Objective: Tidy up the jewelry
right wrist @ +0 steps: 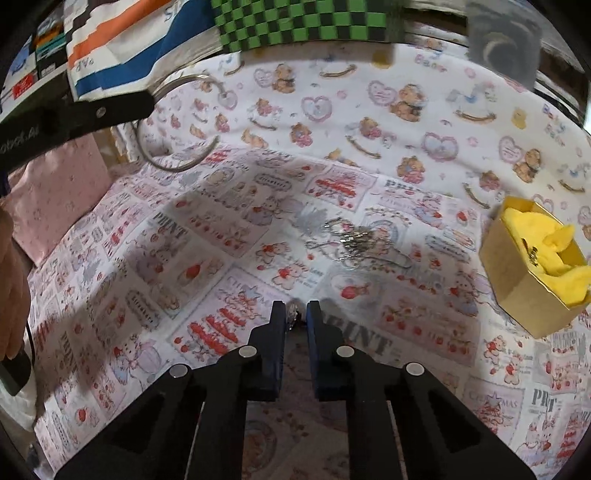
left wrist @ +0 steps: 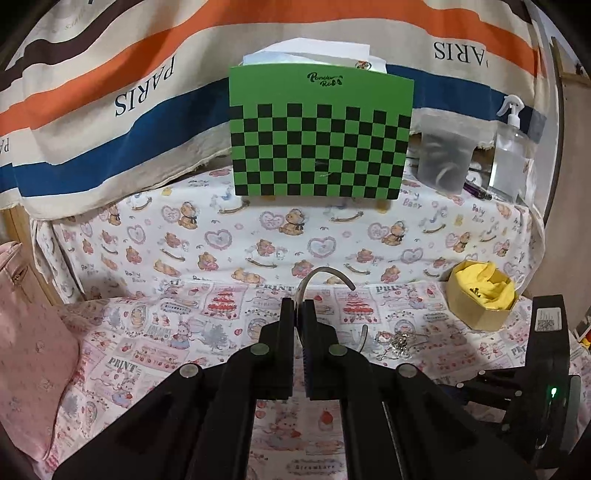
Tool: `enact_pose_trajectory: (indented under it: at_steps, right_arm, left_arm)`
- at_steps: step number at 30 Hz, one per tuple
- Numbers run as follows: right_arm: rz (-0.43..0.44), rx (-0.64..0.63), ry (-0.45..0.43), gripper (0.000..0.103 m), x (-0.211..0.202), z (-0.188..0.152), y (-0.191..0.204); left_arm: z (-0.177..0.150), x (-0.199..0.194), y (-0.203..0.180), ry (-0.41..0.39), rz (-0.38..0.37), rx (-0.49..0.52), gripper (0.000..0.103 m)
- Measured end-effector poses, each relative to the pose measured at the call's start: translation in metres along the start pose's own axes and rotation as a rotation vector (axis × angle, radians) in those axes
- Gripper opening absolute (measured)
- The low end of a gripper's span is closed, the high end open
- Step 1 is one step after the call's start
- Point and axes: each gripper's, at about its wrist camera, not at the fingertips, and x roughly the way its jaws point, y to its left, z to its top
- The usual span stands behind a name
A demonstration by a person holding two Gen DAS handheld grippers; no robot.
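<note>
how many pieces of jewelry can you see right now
4, maybe more hidden. A silver bangle in the left gripper; a small silver piece in the right gripper; a tangled chain on the cloth; a small gold piece in the yellow-lined box.

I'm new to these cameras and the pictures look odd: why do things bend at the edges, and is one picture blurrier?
Left wrist view: sharp; the fisheye bows the striped cloth, and the corners go dark. Right wrist view: softer, the checkered board and grey container smeared along the top; the silver chain glints, and broad soft shadows lie on the printed cloth.
</note>
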Motion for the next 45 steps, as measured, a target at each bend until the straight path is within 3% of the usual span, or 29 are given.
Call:
enact_pose_trajectory:
  at_steps: [7,15,21,27,31,36,40,43,44,45]
  right_arm:
    - [-0.060,0.073,-0.153,0.012,-0.041,0.003,-0.036]
    - [-0.137,0.140,-0.411,0.012,-0.097,0.005,-0.077]
    - [-0.202,0.192,-0.515,0.012,-0.125,0.004,-0.103]
    - [-0.185,0.244,-0.532,0.012,-0.132,0.002,-0.125]
    - [-0.076,0.335,-0.464,0.012,-0.113,0.001,-0.144]
    - [-0.154,0.397,-0.439,0.012,-0.098,-0.003,-0.161]
    - [-0.067,0.473,-0.389,0.012,-0.086,-0.004,-0.181]
    - [-0.108,0.519,-0.355,0.013,-0.077,-0.004,-0.189]
    - [-0.102,0.523,-0.352,0.021,-0.076,-0.004,-0.191]
    - [-0.097,0.530,-0.350,0.036,-0.076,-0.004,-0.193]
  left_arm:
    - [0.001,-0.008,0.004,-0.042,-0.027,-0.027,0.003]
    - [0.001,-0.020,0.006,-0.130,-0.052,-0.045,0.003]
    - [0.001,-0.028,0.006,-0.181,-0.056,-0.048,0.003]
    - [0.001,-0.030,0.008,-0.194,-0.049,-0.057,0.003]
    - [0.001,-0.027,0.006,-0.173,-0.015,-0.051,0.003]
    - [-0.002,-0.021,0.006,-0.158,-0.020,-0.048,0.003]
    - [-0.002,-0.019,0.006,-0.159,-0.013,-0.046,0.003]
    - [-0.001,-0.019,0.005,-0.157,-0.029,-0.047,0.003]
    - [0.000,-0.021,0.003,-0.161,-0.032,-0.044,0.003]
    - [0.001,-0.023,0.001,-0.167,-0.031,-0.042,0.003]
